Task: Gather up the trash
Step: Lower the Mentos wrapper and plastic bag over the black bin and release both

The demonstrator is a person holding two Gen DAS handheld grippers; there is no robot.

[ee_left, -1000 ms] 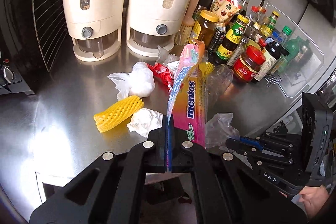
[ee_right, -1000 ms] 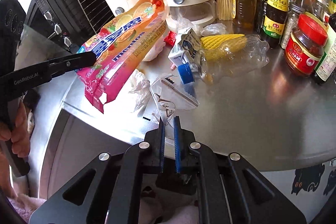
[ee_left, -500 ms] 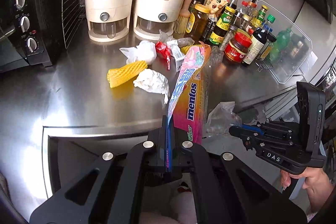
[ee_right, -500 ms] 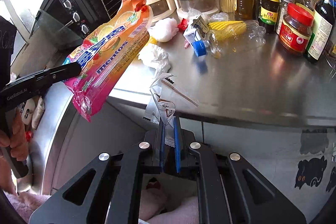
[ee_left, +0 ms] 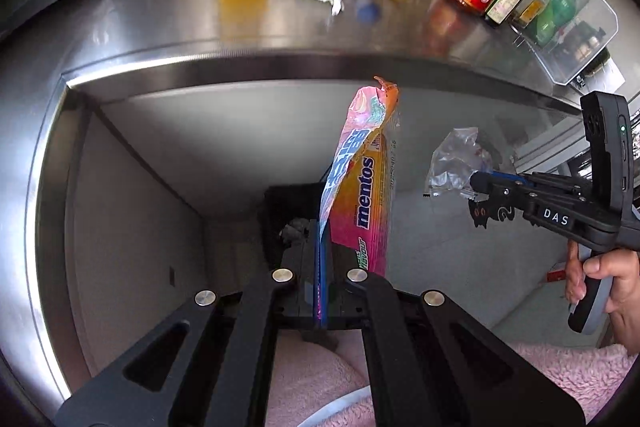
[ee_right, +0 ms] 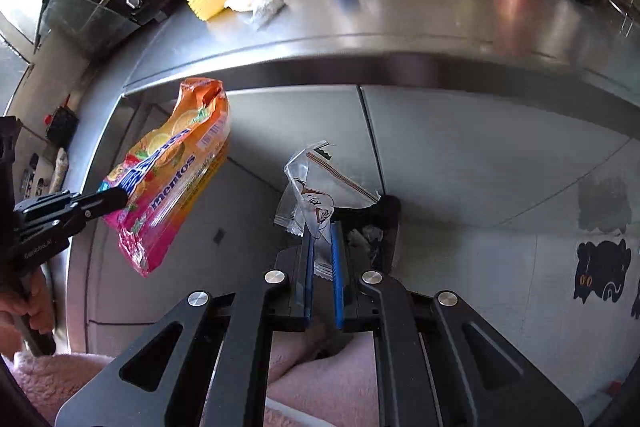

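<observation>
Two grippers are hanging below the counter (ee_left: 160, 39) edge: the left gripper (ee_left: 322, 267) is pinching one Mentos wrapper (ee_left: 360, 187), the right gripper (ee_right: 320, 267) is clamping one clear plastic wrapper (ee_right: 312, 187). One dark bin (ee_right: 380, 223) is sitting underneath, largely hidden behind the fingers.

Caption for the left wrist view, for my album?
Left gripper clamps a Mentos wrapper above a black bin.
</observation>
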